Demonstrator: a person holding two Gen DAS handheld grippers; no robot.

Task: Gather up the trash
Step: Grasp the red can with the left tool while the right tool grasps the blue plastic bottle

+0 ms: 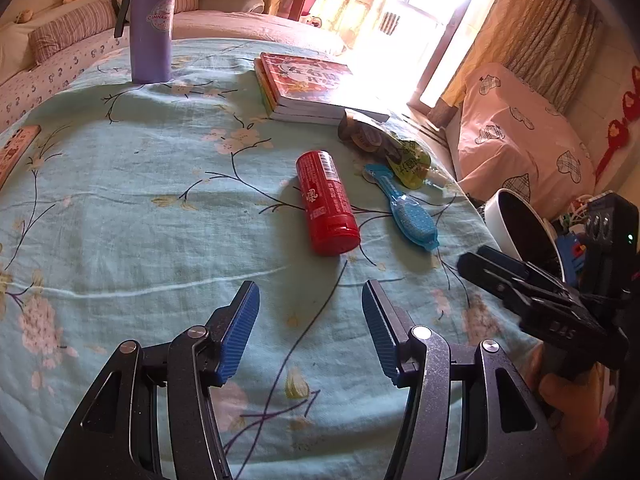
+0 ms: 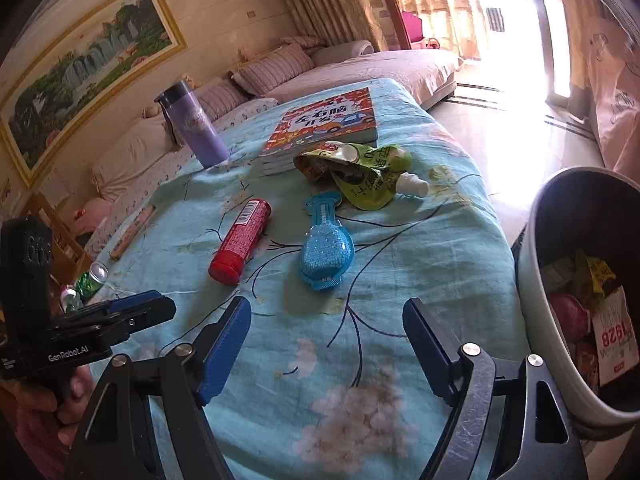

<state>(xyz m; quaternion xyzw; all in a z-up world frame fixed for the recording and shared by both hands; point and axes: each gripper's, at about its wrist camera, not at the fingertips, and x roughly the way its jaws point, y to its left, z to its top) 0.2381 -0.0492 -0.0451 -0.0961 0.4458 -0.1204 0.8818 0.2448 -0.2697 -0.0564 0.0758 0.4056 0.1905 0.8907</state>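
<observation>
On the teal floral tablecloth lie a red tube point(image 1: 327, 203) point(image 2: 241, 235), a blue bead-filled plastic pack point(image 1: 408, 213) point(image 2: 326, 249) and crumpled green and brown pouches point(image 1: 394, 151) point(image 2: 360, 174). A white trash bin point(image 2: 536, 300) point(image 1: 500, 216) with wrappers inside stands off the table's right edge. My left gripper point(image 1: 311, 300) is open and empty, just short of the red tube. My right gripper point(image 2: 326, 316) is open and empty, just short of the blue pack, with the bin to its right.
A purple tumbler point(image 1: 151, 20) point(image 2: 194, 126) stands at the back left. A stack of books point(image 1: 308, 86) point(image 2: 324, 128) lies behind the pouches. A sofa with striped cushions point(image 2: 276, 68) runs behind the table. Cans point(image 2: 92, 280) sit on the floor at left.
</observation>
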